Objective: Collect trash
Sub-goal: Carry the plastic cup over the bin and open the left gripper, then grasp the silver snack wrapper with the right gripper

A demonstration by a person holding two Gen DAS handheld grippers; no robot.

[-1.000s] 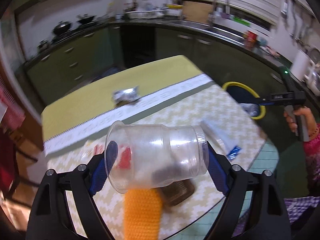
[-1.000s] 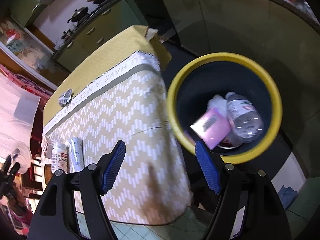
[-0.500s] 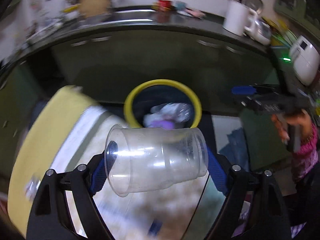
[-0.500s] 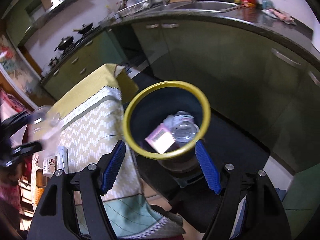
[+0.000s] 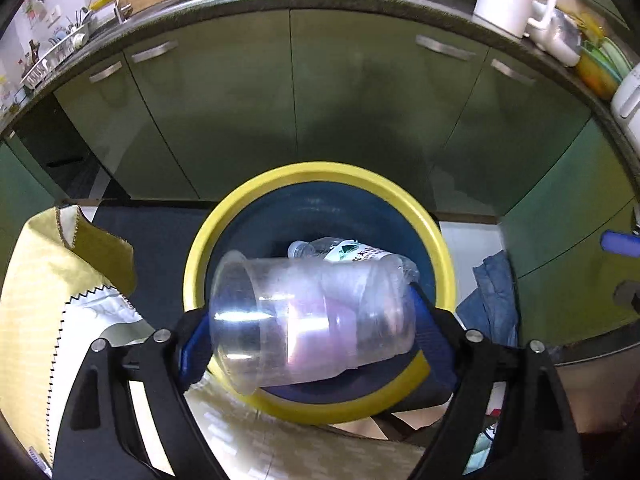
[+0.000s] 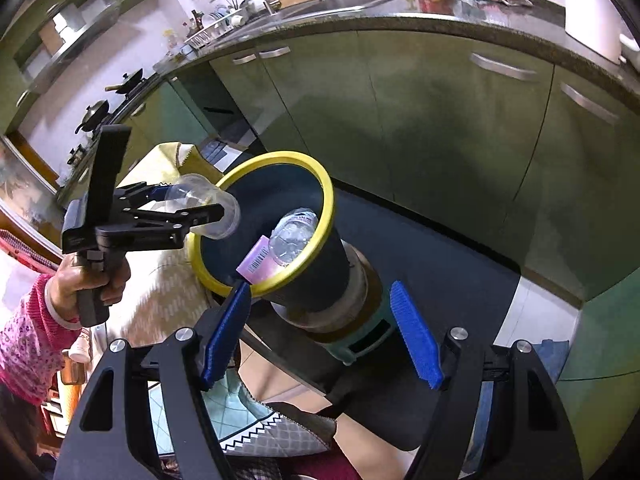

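Left tongs (image 5: 316,332) carrying a clear plastic cup (image 5: 308,320) on its side, right over the yellow-rimmed bin (image 5: 320,176), presumably for dropping in; blue pads just eased wider yet apparently touching the cup at both ends. Right tongs (image 6: 320,332) parked near the bin with nothing between the wide-open pads. Already in the bin: a plastic bottle (image 6: 292,236) and a pink packet (image 6: 258,262).
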